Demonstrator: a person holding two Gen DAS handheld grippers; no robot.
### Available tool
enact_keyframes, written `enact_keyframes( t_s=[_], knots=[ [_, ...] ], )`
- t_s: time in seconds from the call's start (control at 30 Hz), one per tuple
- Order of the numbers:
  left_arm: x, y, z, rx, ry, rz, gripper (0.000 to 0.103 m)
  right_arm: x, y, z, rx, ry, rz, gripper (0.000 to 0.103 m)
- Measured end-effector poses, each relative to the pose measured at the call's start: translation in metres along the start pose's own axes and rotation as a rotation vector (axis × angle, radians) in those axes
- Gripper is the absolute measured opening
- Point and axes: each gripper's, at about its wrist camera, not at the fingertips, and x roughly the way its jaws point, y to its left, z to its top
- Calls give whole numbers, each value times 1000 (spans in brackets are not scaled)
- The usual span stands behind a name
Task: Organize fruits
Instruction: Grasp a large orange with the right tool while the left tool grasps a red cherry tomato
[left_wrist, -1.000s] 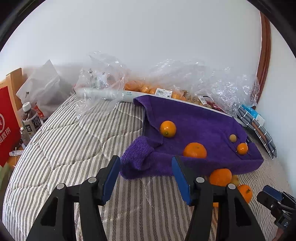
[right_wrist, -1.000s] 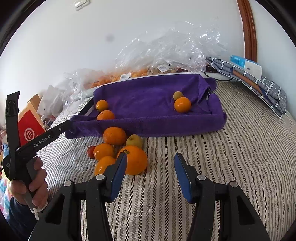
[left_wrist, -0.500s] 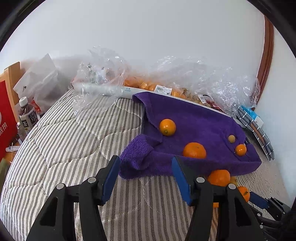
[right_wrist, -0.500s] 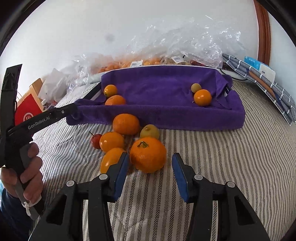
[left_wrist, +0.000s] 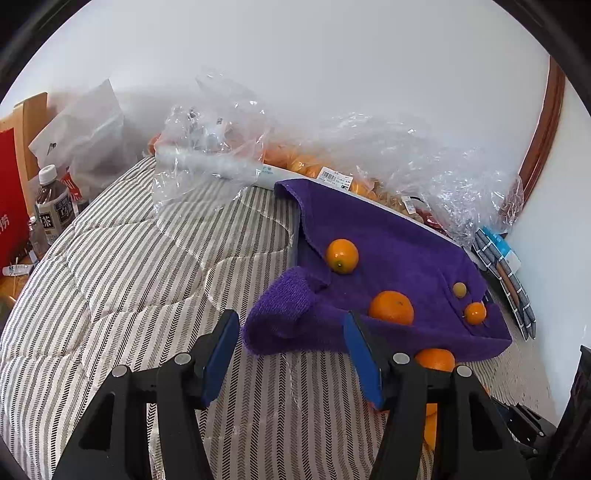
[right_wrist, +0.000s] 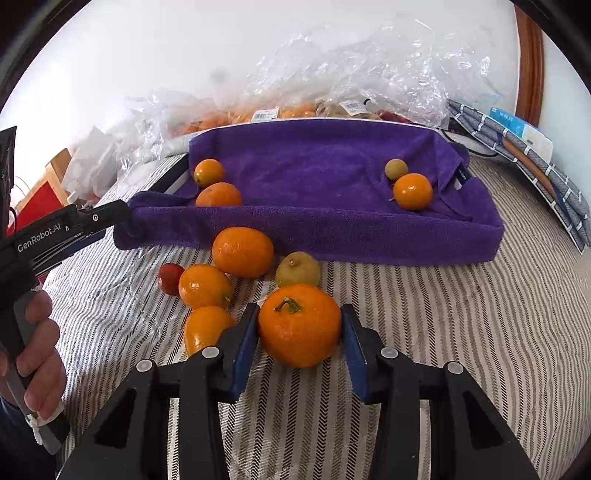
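light: bright, even daylight | shadows: soft | focus: sharp | edges: fisheye-bent, black corners

a bed under a striped quilt (right_wrist: 461, 332) carries it all. a purple towel (right_wrist: 332, 177) lies across its far half. just in front of the towel a cluster of oranges (right_wrist: 242, 251) rests on the quilt, the stemmed orange (right_wrist: 299, 328) nearest; crumpled plastic bags (right_wrist: 369, 74) behind the towel.
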Motion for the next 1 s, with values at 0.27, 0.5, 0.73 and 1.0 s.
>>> enact_keyframes(
  t_s=[0.27,0.5,0.73,1.0],
  knots=[
    [-4,-10,-4,36,20,-95,57,-18,-30,-8,37,-50,-54,43],
    [-2,-33,-16,136,84,-180,57,-26,-67,-13,106,-63,-82,43],
    [15,-46,-30,186,199,-189,46,-24,-86,-13,176,-50,-23,43],
    [20,-47,-31,184,244,-221,39,-22,-83,-14,168,-44,-18,43]
  ],
)
